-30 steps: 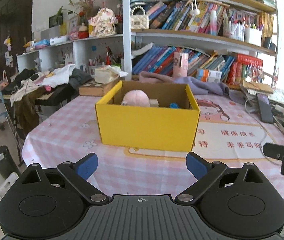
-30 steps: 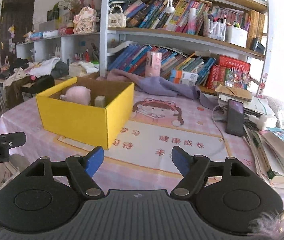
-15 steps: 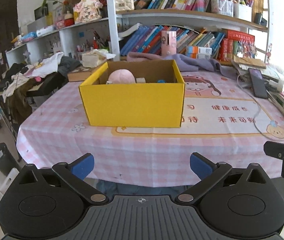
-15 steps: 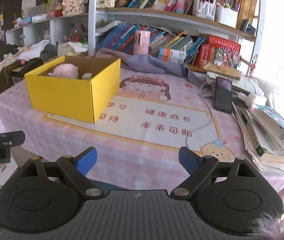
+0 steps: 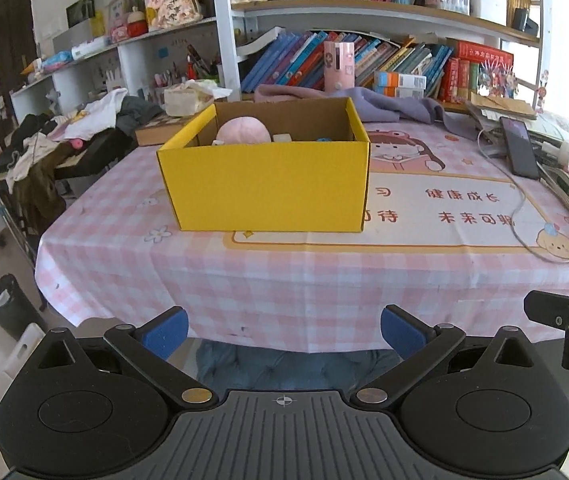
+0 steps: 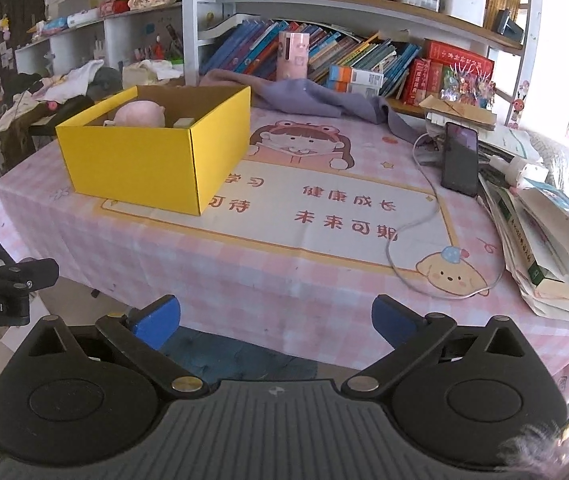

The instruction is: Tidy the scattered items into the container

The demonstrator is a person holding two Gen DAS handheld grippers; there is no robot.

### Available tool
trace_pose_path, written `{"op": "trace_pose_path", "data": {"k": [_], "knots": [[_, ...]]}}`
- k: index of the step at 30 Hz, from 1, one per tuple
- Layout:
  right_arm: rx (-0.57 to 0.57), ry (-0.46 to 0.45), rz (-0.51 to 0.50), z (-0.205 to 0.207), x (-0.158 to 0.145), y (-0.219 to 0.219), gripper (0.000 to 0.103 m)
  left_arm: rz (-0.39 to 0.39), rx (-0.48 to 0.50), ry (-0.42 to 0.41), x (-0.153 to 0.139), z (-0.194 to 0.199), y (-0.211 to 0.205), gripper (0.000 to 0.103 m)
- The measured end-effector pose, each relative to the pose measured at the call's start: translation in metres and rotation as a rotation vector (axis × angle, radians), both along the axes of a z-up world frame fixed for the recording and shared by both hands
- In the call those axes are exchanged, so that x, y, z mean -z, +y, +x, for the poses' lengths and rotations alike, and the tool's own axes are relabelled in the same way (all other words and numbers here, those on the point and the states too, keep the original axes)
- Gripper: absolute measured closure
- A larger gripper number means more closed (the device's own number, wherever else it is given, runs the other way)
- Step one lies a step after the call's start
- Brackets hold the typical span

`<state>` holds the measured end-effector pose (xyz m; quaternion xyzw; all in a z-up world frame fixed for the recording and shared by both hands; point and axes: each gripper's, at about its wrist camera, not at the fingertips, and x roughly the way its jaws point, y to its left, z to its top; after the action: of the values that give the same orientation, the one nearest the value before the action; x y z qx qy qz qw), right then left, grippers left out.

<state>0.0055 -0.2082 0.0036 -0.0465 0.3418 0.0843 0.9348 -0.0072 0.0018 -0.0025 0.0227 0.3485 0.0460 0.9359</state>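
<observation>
Hovering off the table's near edge, the left gripper is spread wide and empty, well short of the yellow box. The right gripper is opening, nothing between its jaws; the box, holding a pink plush, lies far ahead-left.

left hand-held gripper wide, right hand-held gripper opening

Home study, crammed bookshelves, cartoon tablecloth

Yellow box with pink plush on pink checked tablecloth.
</observation>
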Motion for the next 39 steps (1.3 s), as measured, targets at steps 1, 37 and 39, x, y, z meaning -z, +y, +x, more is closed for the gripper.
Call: {"op": "trace_pose_path", "data": {"k": [1,37,39], "knots": [[-0.001,0.003,0.000,0.0000,0.0003,0.0000,0.000,-0.001,0.000,0.001,0.0002,0.0001,-0.0002,0.000],[0.004,0.016,0.001,0.0038,0.0043,-0.0011,0.000,-0.012,0.043,0.033,0.0047,0.0041,-0.0056,0.000],[0.002,0.016,0.001,0.0038,0.0045,-0.0015,0.000,-0.029,0.050,0.030,0.0042,0.0036,-0.0045,0.000]]}}
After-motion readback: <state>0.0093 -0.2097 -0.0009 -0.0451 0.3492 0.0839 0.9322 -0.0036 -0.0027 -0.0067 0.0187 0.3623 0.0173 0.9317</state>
